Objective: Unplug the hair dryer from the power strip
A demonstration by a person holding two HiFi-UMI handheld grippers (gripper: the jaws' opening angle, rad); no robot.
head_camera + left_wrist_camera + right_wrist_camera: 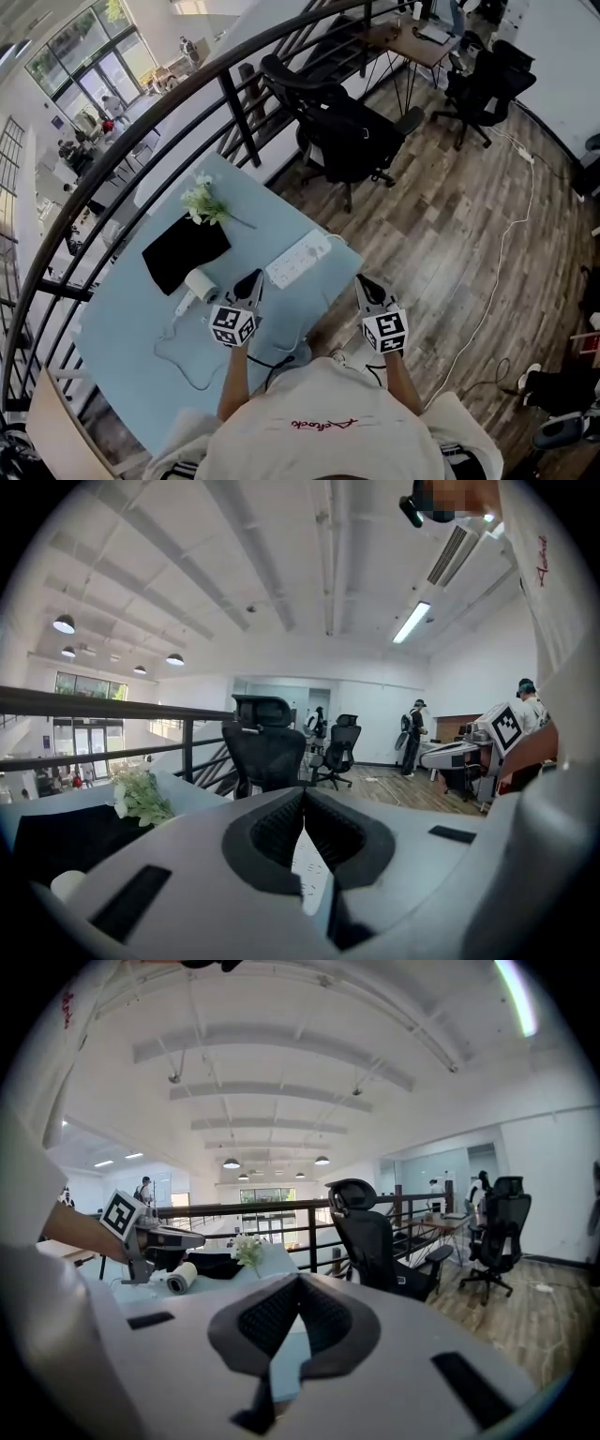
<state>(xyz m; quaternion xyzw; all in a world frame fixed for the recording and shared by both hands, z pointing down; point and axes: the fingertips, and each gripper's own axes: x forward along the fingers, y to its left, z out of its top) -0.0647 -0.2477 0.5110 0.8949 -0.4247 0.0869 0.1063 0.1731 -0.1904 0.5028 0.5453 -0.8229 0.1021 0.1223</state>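
Observation:
A white power strip (298,259) lies on the light blue table (122,328), near its right edge. The white hair dryer (199,286) lies to its left, and its pale cord (183,361) loops over the table toward me. I cannot make out its plug. My left gripper (255,278) is shut and empty, its tips just short of the strip's near end. My right gripper (362,280) is also shut and empty, off the table's right edge over the floor. In the left gripper view, the strip (309,864) shows below the closed jaws. The right gripper view shows the dryer (181,1277) at left.
A black mat (186,251) and a small bunch of white flowers (202,202) lie on the table's far part. A dark railing (225,94) runs behind the table. A black office chair (342,131) stands on the wooden floor beyond the right corner.

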